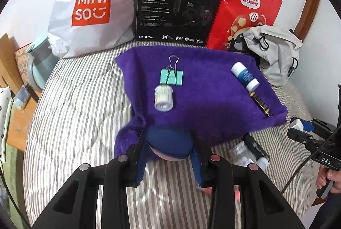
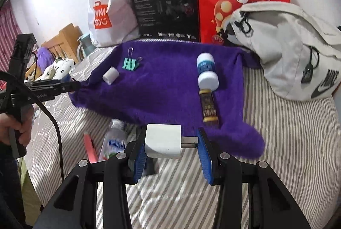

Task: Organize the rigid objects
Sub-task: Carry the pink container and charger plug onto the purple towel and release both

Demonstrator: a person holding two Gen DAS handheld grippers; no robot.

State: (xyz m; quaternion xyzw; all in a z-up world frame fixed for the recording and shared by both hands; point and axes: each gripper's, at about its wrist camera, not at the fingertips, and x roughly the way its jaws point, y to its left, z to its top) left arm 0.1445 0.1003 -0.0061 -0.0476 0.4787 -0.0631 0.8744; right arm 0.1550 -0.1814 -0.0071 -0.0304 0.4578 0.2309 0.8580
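- The right gripper grasps a white charger by body and prongs, above the bed at the near edge of the cloth.
- The left gripper clenches a corner of the cloth.
- Risk: the charger can pivot on its prongs and fall; a pull on the cloth can roll the bottle.

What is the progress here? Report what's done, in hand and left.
Done: binder clip, small white bottle, blue-labelled bottle and brown tube lie on the purple cloth. In hand: right tool holds the white charger; left tool grips the cloth's edge. Left: clear bottle and pink item on the bed.
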